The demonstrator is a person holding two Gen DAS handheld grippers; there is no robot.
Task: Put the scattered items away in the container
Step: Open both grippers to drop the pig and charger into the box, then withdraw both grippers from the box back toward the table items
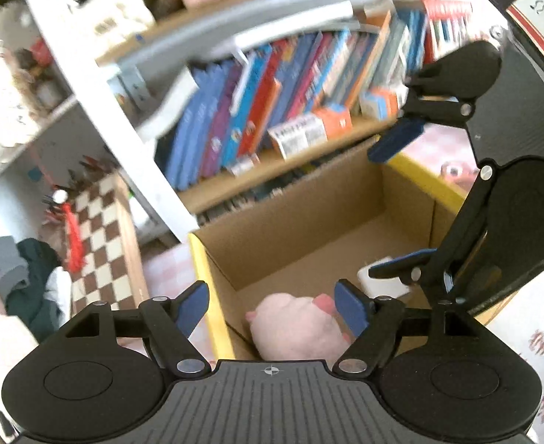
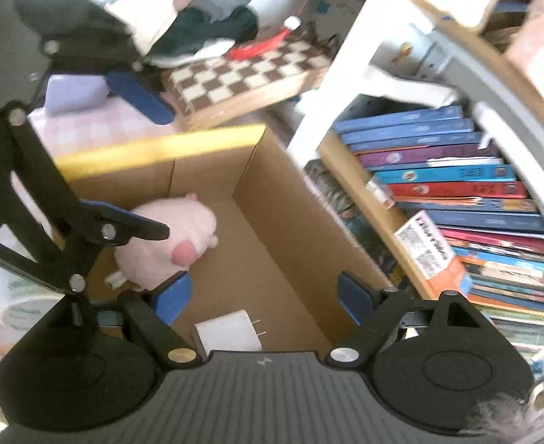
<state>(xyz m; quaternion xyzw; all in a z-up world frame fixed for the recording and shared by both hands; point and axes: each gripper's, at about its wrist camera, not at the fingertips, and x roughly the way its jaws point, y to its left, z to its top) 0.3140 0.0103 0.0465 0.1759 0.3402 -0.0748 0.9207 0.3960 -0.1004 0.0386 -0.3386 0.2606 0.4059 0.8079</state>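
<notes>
An open cardboard box (image 1: pixel 309 199) with a yellow rim stands on a pink cloth; it also shows in the right wrist view (image 2: pixel 283 222). Inside lie a pink plush pig (image 1: pixel 298 329) (image 2: pixel 168 236) and a white plug adapter (image 1: pixel 383 281) (image 2: pixel 227 333). My left gripper (image 1: pixel 272 310) is open and empty over the box's near left corner, above the pig. My right gripper (image 2: pixel 264 296) is open and empty over the box, above the adapter. Each gripper shows in the other's view: the right one (image 1: pixel 398 199), the left one (image 2: pixel 153 170).
A bookshelf full of books (image 1: pixel 272 111) (image 2: pixel 457 203) stands right behind the box. A wooden chessboard (image 1: pixel 101 244) (image 2: pixel 249 70) and a pile of clothes (image 1: pixel 20 273) (image 2: pixel 205 18) lie beside it. A roll of tape (image 2: pixel 24 303) sits left of the box.
</notes>
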